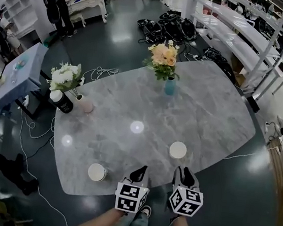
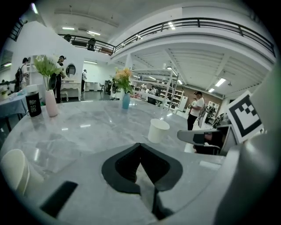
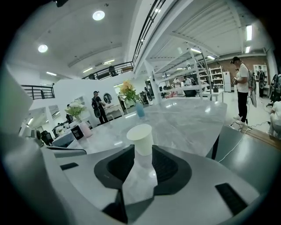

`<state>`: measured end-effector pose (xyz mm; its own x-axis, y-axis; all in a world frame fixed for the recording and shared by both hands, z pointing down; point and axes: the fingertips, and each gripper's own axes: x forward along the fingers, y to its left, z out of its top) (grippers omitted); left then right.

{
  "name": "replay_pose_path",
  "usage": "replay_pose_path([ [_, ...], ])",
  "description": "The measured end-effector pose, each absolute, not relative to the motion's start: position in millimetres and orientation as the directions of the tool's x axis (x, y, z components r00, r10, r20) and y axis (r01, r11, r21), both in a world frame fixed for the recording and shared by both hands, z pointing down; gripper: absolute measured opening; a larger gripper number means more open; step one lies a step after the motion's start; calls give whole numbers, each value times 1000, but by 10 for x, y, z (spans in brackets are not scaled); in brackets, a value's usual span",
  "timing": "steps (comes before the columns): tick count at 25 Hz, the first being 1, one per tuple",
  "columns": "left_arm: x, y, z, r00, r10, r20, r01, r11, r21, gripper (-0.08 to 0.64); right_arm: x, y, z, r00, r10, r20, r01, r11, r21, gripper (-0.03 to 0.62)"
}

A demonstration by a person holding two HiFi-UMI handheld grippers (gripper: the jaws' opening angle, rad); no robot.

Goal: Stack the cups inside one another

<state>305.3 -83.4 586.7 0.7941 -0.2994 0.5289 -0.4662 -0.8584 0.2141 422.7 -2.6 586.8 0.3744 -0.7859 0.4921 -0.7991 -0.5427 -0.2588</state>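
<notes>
Two white paper cups stand upright on the grey marble table (image 1: 203, 112). One cup (image 1: 178, 149) (image 3: 141, 138) is just beyond my right gripper (image 1: 184, 170) (image 3: 141, 150), in line with the gap between its jaws and apart from them. That gripper is open and empty. The other cup (image 1: 97, 172) (image 2: 14, 172) stands near the table's front edge, to the left of my left gripper (image 1: 141, 171) (image 2: 140, 146). The left gripper's jaws meet at the tips with nothing between them. The left gripper view also shows the first cup (image 2: 157, 130) further out to the right.
At the table's left stand a pink vase (image 1: 84, 104) of white flowers and a black cup (image 1: 62, 102). A blue vase (image 1: 170, 86) of orange flowers stands at the far middle. Cables lie on the floor, and people stand around the room.
</notes>
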Motion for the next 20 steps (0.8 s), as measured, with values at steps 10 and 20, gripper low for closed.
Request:
replay_pose_path([
  [10, 3160, -937, 6101, 785, -277, 554, -478, -840, 258, -5, 4201, -238, 6115, 343, -781, 521, -810, -527, -257, 144],
  [20, 3187, -1074, 6267, 770, -272, 576, -493, -828, 267, -5, 4301, -453, 6205, 333, -780, 530, -826, -513, -234, 191],
])
